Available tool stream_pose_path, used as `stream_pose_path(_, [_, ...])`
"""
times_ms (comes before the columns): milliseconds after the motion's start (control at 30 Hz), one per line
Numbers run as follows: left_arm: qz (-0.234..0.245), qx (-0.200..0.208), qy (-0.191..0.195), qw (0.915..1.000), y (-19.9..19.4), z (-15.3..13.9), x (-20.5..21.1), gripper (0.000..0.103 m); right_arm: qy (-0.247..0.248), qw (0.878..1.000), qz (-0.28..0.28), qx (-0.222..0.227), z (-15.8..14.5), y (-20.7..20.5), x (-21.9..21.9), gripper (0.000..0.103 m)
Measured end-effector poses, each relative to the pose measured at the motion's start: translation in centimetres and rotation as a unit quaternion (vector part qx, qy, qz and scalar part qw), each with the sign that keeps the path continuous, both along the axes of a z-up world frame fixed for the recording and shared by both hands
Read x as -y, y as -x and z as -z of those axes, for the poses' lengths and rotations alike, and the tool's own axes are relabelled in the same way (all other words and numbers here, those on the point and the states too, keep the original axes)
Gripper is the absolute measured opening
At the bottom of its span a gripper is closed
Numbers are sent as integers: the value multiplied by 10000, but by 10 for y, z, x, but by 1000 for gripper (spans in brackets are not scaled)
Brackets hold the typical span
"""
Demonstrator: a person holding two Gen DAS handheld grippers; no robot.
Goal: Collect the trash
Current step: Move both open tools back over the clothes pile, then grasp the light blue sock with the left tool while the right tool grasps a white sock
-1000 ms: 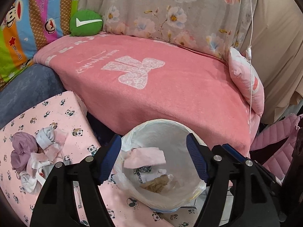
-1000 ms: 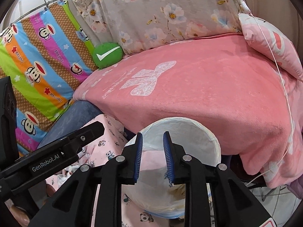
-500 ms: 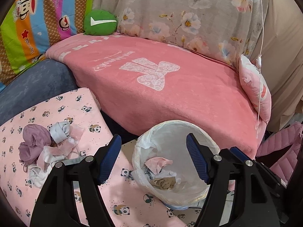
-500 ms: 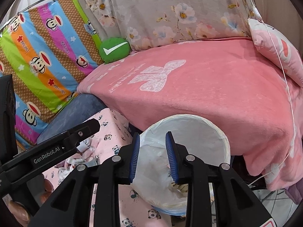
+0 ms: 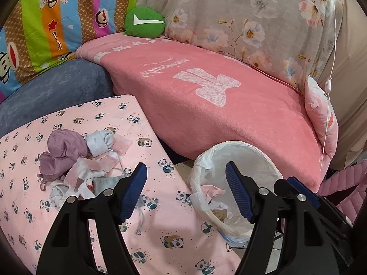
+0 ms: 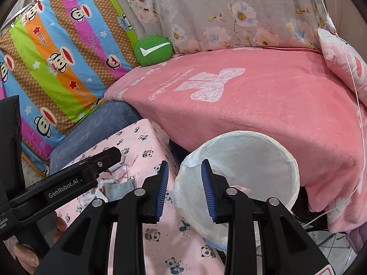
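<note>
At the bottom of the left wrist view, the left gripper [image 5: 184,189] is being held tilted downward with its two blue-padded fingers [image 5: 133,194] spread wide and nothing caught between them. At the bottom of the right wrist view, the right gripper [image 6: 184,192] is being angled down likewise; its jaws have just been opening a little, a narrow gap is being kept between them, and nothing is being gripped. In that same view the left gripper's black arm is being seen crossing the lower left, partly hiding the pile behind it, and part of a hand [image 6: 25,255] is being shown at the lower left edge.

One pile of trash [image 5: 84,160] is being left lying on the panda-print cover [image 5: 160,229], at the centre left of the left wrist view: crumpled mauve, white and pink scraps heaped together, too tangled to be counted. One bin [image 5: 238,160], lined with a white bag, is being seen at the lower centre right, just beside the cover's edge, with several scraps already lying inside.

Further back, one pink blanket [image 5: 206,105] with a white bow is being draped across the middle. One green cushion [image 5: 144,23] is being seen at the upper centre, one striped monkey-print cloth [image 5: 45,23] at the upper left, one floral cloth [image 5: 240,18] at the upper right, and one pink pillow [image 5: 321,119] at the right edge.
</note>
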State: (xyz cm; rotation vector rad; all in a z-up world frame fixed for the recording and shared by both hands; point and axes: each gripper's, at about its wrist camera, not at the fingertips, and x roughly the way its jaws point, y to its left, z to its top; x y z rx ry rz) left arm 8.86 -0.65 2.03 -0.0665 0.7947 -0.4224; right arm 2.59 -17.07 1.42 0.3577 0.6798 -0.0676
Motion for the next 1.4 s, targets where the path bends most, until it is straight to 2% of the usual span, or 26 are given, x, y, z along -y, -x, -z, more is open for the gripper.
stream_pose_path(433, [-673, -249, -79, 9974, -2, 24, -65, 68, 104, 9987, -469, -155, 6, -7, -53, 33])
stream_pose_path(533, [-894, -283, -205, 9954, -1, 32, -84, 68, 112, 9981, -569, -213, 10, -10, -67, 38])
stream_pose_path(667, [-1123, -358, -357, 9924, 0, 45, -107, 68, 150, 9967, -736, -309, 16, -16, -86, 38])
stream_pose_path(1000, [-1585, -709, -462, 9837, -6, 77, -160, 68, 212, 9923, -1052, -620, 40, -38, -125, 39])
stream_pose_path(1167, [-1620, -842, -442, 9822, -13, 90, -172, 68, 219, 9904, -1137, -754, 55, -49, -138, 39])
stream_pose_path(1400, [-1379, -963, -306, 9853, -25, 101, -169, 67, 241, 9874, -1259, -925, 73, -69, -153, 39])
